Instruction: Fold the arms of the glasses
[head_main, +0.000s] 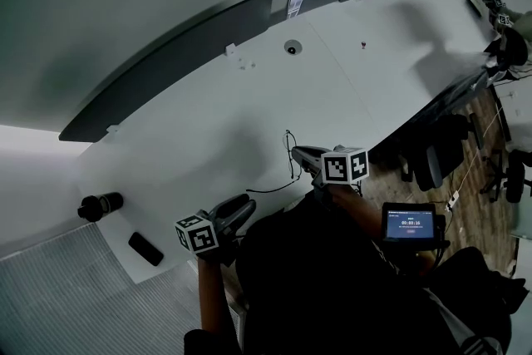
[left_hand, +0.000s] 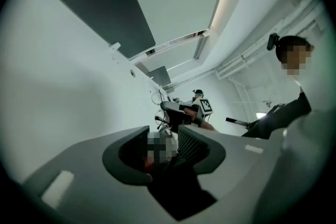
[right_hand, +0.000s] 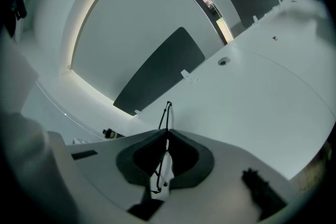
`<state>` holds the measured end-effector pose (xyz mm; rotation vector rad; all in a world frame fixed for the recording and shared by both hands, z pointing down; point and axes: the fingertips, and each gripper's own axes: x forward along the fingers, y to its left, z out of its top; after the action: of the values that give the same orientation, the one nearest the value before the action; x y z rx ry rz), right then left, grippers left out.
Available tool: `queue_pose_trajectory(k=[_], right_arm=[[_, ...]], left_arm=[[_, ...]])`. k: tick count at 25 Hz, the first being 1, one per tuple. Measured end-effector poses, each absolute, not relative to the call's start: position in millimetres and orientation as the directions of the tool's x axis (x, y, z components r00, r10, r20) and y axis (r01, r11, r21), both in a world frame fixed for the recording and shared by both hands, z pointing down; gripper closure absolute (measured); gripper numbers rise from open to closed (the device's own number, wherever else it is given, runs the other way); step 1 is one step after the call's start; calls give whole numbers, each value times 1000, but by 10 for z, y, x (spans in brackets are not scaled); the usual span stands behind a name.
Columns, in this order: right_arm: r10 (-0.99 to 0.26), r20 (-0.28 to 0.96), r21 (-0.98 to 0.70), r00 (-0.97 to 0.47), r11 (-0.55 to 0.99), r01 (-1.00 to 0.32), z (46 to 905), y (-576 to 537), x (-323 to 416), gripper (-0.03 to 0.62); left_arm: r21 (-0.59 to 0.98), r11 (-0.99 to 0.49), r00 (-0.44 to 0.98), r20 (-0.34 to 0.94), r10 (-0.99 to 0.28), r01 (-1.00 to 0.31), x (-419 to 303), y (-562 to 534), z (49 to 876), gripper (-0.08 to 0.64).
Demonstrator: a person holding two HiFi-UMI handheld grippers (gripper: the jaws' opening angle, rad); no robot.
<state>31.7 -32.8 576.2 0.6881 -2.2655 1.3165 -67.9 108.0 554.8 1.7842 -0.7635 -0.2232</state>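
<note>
Thin black wire-framed glasses (head_main: 289, 155) lie near the front edge of the white table (head_main: 349, 71), one arm trailing left. My right gripper (head_main: 299, 154) is shut on their frame. In the right gripper view the jaws meet at the right gripper (right_hand: 167, 132), and the glasses (right_hand: 167, 113) stick out beyond the tips. My left gripper (head_main: 243, 205) hovers lower left of the glasses, apart from them. Its jaws stand open with nothing between them at the left gripper (left_hand: 164, 138). Past it I see the glasses (left_hand: 156, 98) and the right gripper (left_hand: 176, 111).
A black cylinder (head_main: 100, 205) and a flat black case (head_main: 145, 248) sit at the table's left corner. A dark partition (head_main: 166, 66) runs along the far edge. A small lit screen (head_main: 410, 223) and office chairs (head_main: 436, 154) stand to the right, off the table.
</note>
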Motion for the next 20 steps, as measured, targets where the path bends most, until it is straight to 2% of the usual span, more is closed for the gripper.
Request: queue_pose_trajectory(k=[3, 5, 7, 9, 11, 15, 20], right_arm=[[-165, 608, -618, -777, 516, -593, 5739, -260, 299, 574], [-136, 610, -598, -780, 567, -566, 5689, -172, 239, 574], [-105, 608, -587, -787, 608, -534, 5627, -53, 151, 574], [-79, 607, -577, -791, 641, -506, 5582, 66, 64, 574], [-58, 603, -576, -796, 659, -484, 5572, 153, -26, 574], [-46, 595, -570, -803, 681, -461, 5565, 188, -119, 574], [-52, 593, -554, -804, 698, -454, 5538, 174, -98, 574]], left_arm=[[819, -151, 686, 346, -640, -554, -1066, 1080, 5413, 407], [779, -192, 661, 341, -669, -596, -1174, 908, 5213, 410], [779, -268, 706, 291, -645, -566, -1058, 683, 5104, 413], [805, -333, 791, 251, -558, -490, -770, 509, 5173, 403], [835, -367, 863, 226, -451, -410, -460, 438, 5301, 363], [878, -365, 928, 198, -315, -311, -95, 470, 5488, 356], [893, -328, 938, 228, -259, -308, -2, 550, 5684, 364]])
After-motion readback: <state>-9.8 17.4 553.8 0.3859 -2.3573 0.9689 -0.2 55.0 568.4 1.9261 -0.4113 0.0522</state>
